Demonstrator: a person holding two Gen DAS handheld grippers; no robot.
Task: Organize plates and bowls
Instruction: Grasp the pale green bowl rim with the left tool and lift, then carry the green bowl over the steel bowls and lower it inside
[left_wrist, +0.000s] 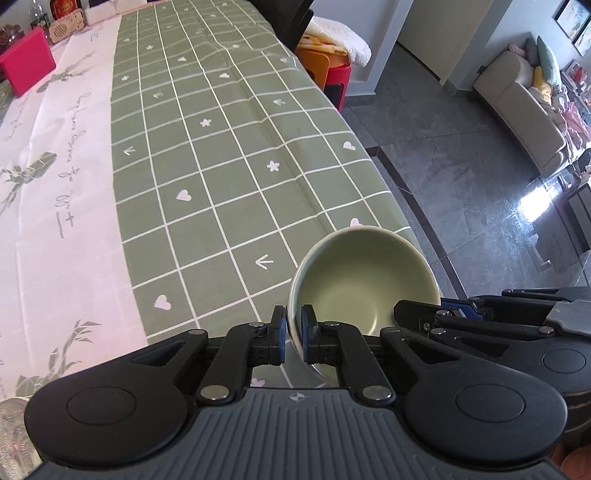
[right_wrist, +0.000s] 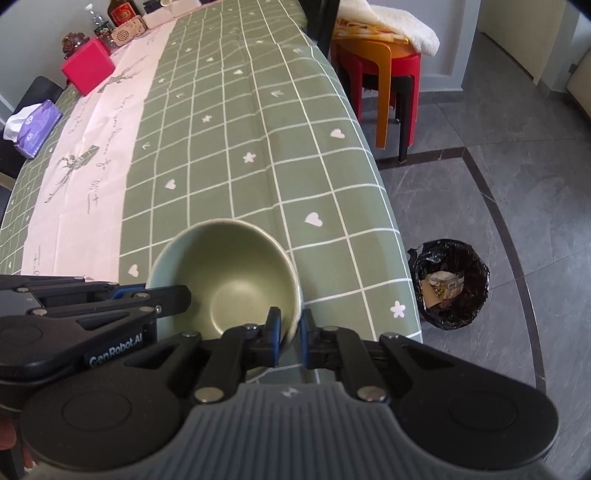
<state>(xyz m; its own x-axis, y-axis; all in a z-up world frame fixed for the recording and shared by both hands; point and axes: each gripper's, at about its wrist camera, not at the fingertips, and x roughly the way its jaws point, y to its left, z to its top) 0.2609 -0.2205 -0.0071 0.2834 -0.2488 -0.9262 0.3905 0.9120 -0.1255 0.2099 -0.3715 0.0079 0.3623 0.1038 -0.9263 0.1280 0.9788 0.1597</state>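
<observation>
Green bowl (left_wrist: 364, 284), empty, near table (left_wrist: 221, 147) edge; left gripper (left_wrist: 293, 334) and right gripper (right_wrist: 290, 332) each clamp its rim. Bin (right_wrist: 448, 284) beside table: paper scraps.

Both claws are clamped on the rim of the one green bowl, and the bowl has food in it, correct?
Not quite. The left claw and right claw do pinch opposite sides of the green bowl rim, but the bowl is empty: both wrist views show a bare inside.

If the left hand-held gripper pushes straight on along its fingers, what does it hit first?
Nothing new: the left hand-held gripper is already shut on the rim of the pale green ceramic bowl. Past that, probably the green checked tablecloth beneath the bowl, though depth is hard to judge.
</observation>
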